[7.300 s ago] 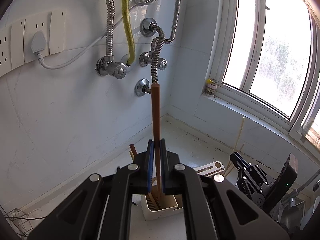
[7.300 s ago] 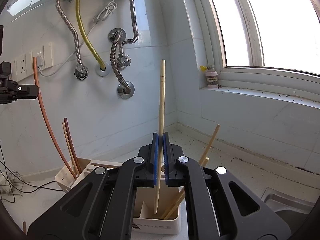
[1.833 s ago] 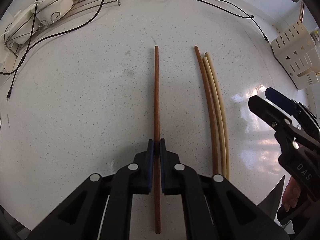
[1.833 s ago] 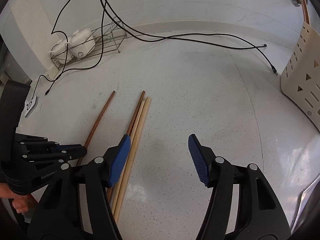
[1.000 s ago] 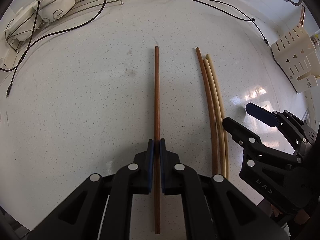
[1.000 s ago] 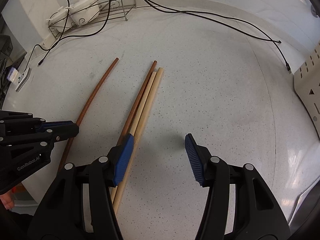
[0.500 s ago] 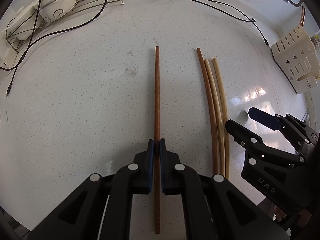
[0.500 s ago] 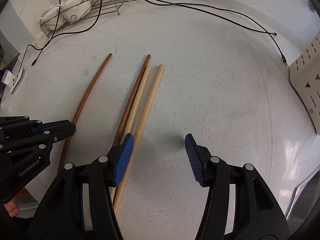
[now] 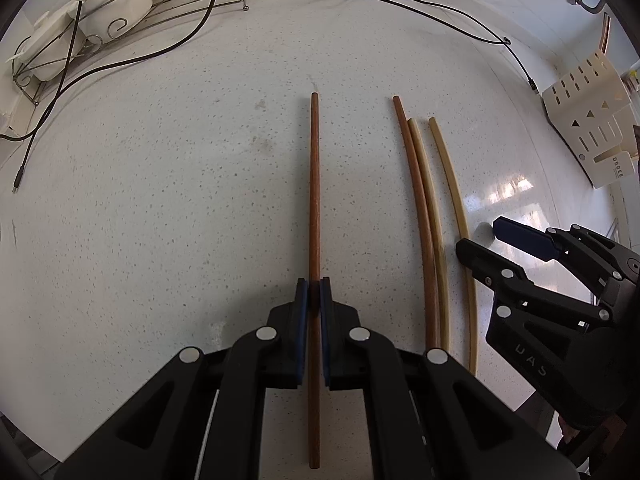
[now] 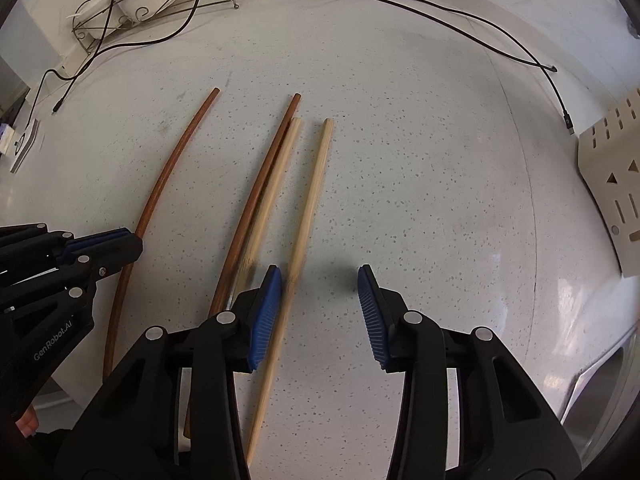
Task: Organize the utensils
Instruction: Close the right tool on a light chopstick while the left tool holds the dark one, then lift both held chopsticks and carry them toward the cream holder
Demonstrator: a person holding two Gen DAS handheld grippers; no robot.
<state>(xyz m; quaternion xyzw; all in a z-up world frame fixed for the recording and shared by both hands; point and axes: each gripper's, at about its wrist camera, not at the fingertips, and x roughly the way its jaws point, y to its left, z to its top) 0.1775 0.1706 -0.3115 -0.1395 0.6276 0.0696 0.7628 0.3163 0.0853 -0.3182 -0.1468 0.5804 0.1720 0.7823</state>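
Left gripper clamped on dark chopstick; right gripper apart, jaws just narrowing beside pale chopstick (still outside pad) — risk: nudges it aside.

Speckled white countertop, loaded.
Four chopsticks lie near-parallel; utensil holder to their right, wire rack beyond-left.

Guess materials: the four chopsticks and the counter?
Two dark chopsticks: likely red-brown wood, smooth, maybe lacquered. Two pale chopsticks: probably bamboo, matte, faint grain. Counter: looks like speckled white stone or composite, glossy where glare shows.
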